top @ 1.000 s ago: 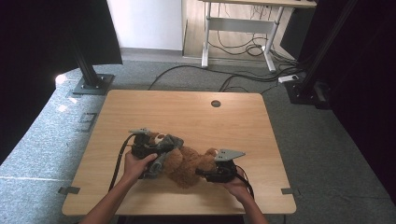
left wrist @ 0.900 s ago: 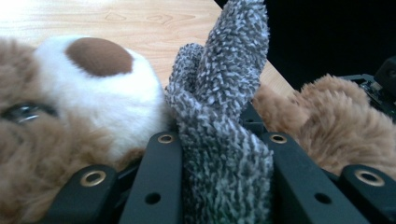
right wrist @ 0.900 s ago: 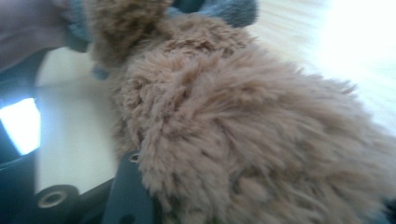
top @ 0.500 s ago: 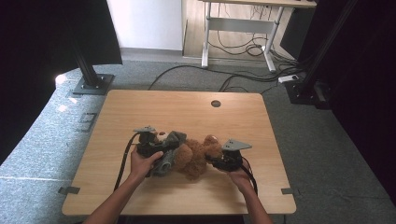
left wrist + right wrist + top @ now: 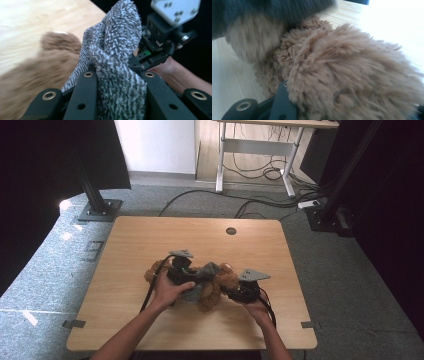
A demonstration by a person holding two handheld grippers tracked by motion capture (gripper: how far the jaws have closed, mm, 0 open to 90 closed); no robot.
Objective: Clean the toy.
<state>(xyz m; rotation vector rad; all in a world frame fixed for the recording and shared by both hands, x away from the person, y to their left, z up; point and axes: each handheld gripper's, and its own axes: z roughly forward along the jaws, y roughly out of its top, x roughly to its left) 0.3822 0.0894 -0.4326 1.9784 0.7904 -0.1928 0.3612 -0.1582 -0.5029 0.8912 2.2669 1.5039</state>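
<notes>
The left gripper's fingers were clenched on a fold of grey knitted cloth, which bulged up between the black jaws and hid the gap. From the look of it, this was a small garment being worked on or off a brown plush toy — the pinch on the cloth served to pull it while the other hand steadied the body. In the high view the toy lay near the front edge of the wooden table, between the two hands, with the grey cloth draped over its middle and one furry limb sticking out to the left of the left gripper.

Further right, the right gripper pressed into the toy's side. Its own view showed a black finger bedded under brown fur, the other finger hidden beneath the pile, so it appeared to be grasping the toy's body as an anchor.

The left gripper view gave what the high view could not — the weave of the cloth and how deep it sat in the jaws, with the right gripper close behind. The high view alone laid out the whole arrangement on the table.
</notes>
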